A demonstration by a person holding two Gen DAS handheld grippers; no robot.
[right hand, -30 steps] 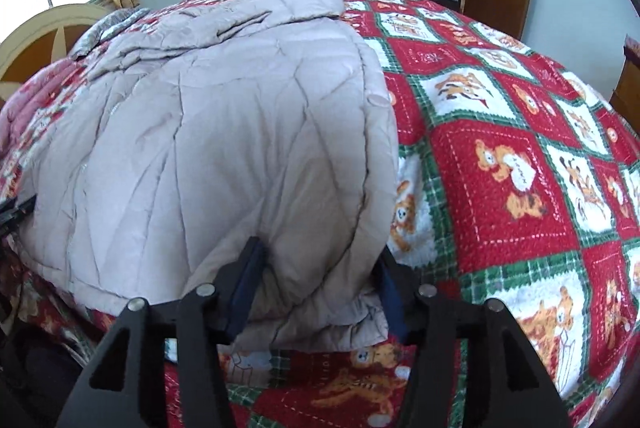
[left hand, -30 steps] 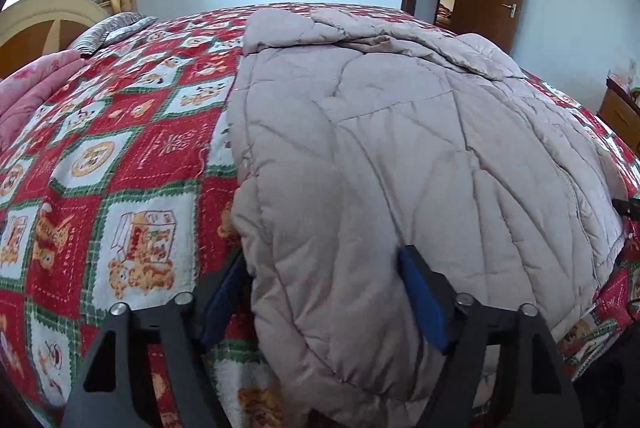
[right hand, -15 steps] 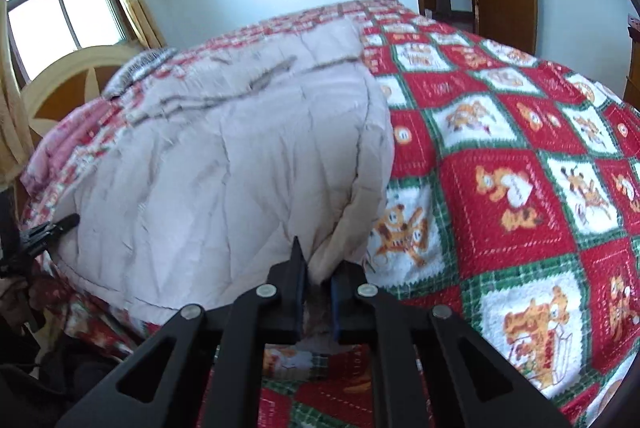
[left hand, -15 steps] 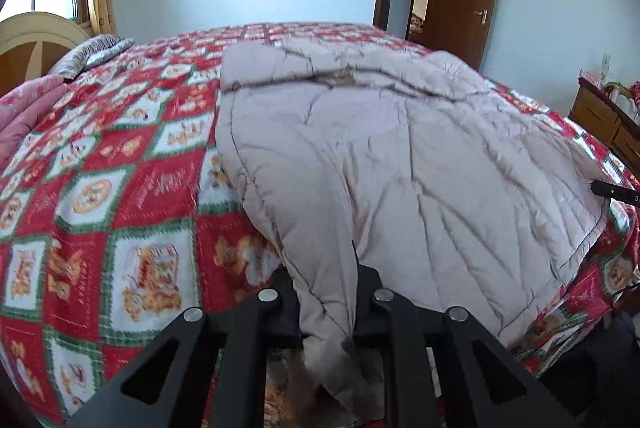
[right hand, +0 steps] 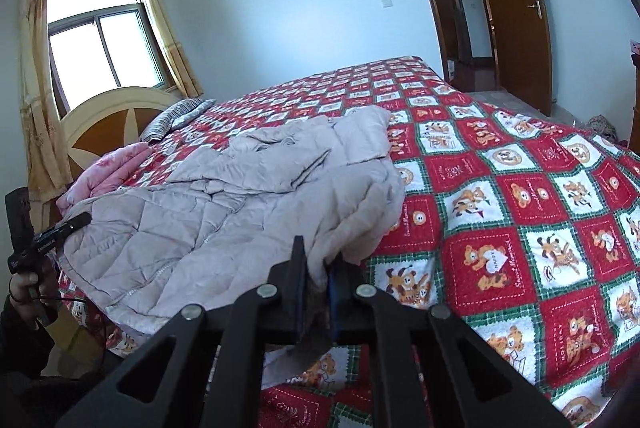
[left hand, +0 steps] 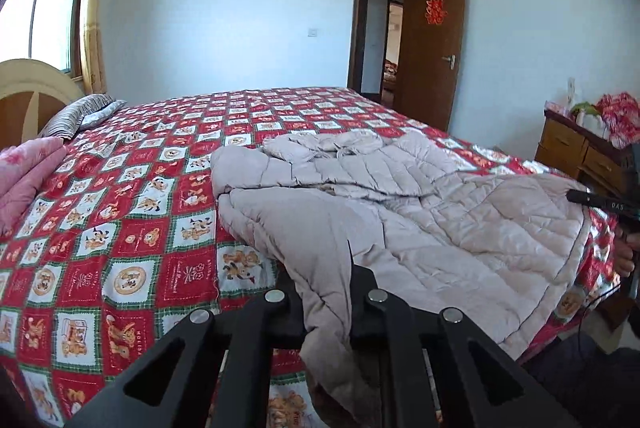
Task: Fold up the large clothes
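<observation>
A large beige quilted down coat [left hand: 400, 212] lies spread on a bed with a red and green cartoon-patch bedspread [left hand: 132, 212]. My left gripper [left hand: 326, 292] is shut on the coat's near hem at its left corner and holds it lifted above the bed. My right gripper [right hand: 318, 276] is shut on the hem of the coat [right hand: 240, 204] at its right corner, also raised. The hood and folded sleeves lie at the far end. Each view shows the other gripper at the frame's edge.
A pink blanket [left hand: 24, 176] and a striped pillow [left hand: 80, 112] lie by the headboard [right hand: 108, 116]. A wooden dresser [left hand: 580, 152] stands at the right. A brown door [left hand: 432, 44] stands open at the back. The bedspread [right hand: 520, 212] extends right of the coat.
Both grippers closed on the coat's near hem and then rose and drew back, lifting the hem off the bed. The views now look from higher up across the bed.
</observation>
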